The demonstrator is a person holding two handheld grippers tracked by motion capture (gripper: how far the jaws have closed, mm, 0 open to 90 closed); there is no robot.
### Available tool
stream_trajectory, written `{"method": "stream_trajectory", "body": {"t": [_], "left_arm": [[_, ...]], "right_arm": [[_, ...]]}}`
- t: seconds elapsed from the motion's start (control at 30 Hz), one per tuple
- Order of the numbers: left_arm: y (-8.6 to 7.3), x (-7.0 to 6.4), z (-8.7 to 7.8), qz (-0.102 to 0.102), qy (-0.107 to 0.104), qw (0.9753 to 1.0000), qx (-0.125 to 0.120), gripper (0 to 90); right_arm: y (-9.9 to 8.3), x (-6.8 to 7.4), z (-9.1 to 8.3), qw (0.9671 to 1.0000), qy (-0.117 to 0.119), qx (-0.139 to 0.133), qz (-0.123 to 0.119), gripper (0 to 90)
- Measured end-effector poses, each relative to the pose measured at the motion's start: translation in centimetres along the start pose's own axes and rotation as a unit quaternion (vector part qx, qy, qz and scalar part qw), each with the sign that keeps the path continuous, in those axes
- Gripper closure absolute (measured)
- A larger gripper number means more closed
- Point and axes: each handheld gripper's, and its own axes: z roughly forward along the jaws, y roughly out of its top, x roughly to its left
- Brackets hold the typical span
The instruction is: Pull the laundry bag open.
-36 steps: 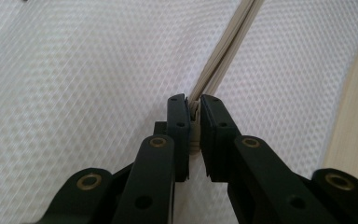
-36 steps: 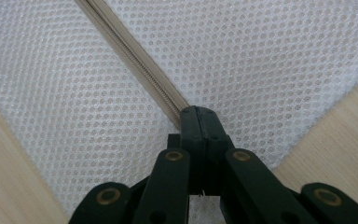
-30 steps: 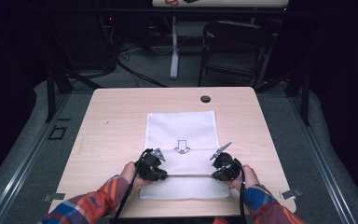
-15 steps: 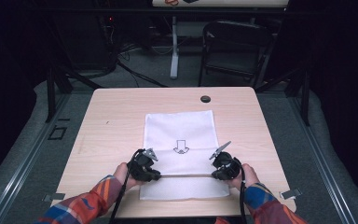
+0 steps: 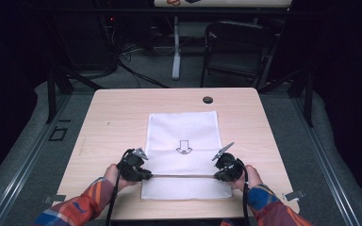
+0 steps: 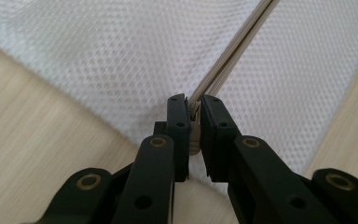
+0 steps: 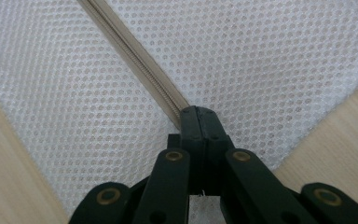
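Observation:
A white mesh bag [image 5: 181, 129] with a black arrow print [image 5: 184, 148] lies flat on the wooden table [image 5: 113, 117]. A beige zipper [image 5: 181, 175] runs across the bag near its front edge. At the zipper's left end, my left gripper [image 5: 148, 175] is shut on the zipper pull [image 6: 194, 135], a small pale tab pinched between the jaws [image 6: 193, 100]. My right gripper [image 5: 216, 175] is shut on the zipper's right end, with its jaws pressed together [image 7: 199, 112] on the tape [image 7: 135, 56].
A small black round object [image 5: 208, 99] sits near the table's far edge. A dark chair [image 5: 235, 47] and a white table leg [image 5: 176, 47] stand beyond the table. Bare wood surrounds the bag on both sides.
My left gripper has slid left along the zipper to the bag's left edge. The right gripper has held its place.

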Motion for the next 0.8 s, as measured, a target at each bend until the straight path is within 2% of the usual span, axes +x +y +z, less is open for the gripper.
{"method": "stream_trajectory", "body": {"t": [0.17,0.23,0.33,0.6,0.63,0.67,0.7,0.73,0.77,0.8], "left_arm": [[-0.9,0.6,-0.9,-0.010,0.022,0.9997,0.006,82.5],[-1.4,0.9,-1.2,-0.018,0.019,0.9997,0.003,82.5],[-1.4,0.6,-1.1,-0.010,0.019,0.9997,0.009,82.5],[-1.5,0.5,-0.8,-0.011,0.007,0.9997,0.022,82.3],[-1.5,0.6,-0.8,-0.012,0.005,0.9997,0.021,82.3],[-1.5,0.6,-0.8,-0.012,0.004,0.9997,0.021,82.2],[-1.5,0.7,-0.9,-0.013,0.003,0.9997,0.021,82.2],[-1.4,0.7,-0.9,-0.014,0.004,0.9997,0.020,81.9],[-1.4,0.6,-0.9,-0.016,0.005,0.9997,0.019,81.7],[-1.4,0.5,-0.9,-0.015,0.006,0.9997,0.019,81.4]], "right_arm": [[0.0,-0.1,0.0,1.0000,0.000,0.002,-0.004,90.0],[0.0,-0.1,0.0,1.0000,0.000,0.002,-0.003,90.0],[0.0,-0.1,0.0,1.0000,0.001,0.002,-0.002,90.0],[-0.1,0.1,0.0,1.0000,-0.003,0.000,0.001,90.0],[-0.1,0.1,0.0,1.0000,-0.006,-0.003,-0.002,90.0],[-0.2,0.3,0.2,0.9997,-0.005,-0.020,0.011,90.0],[-0.1,0.1,0.0,1.0000,-0.006,-0.004,-0.001,90.0],[-0.2,0.3,0.2,0.9998,-0.006,-0.018,0.011,90.0],[-0.1,0.2,0.0,0.9999,-0.009,-0.005,-0.007,90.0],[0.0,0.3,0.0,0.9998,-0.011,-0.003,-0.015,88.3]]}}
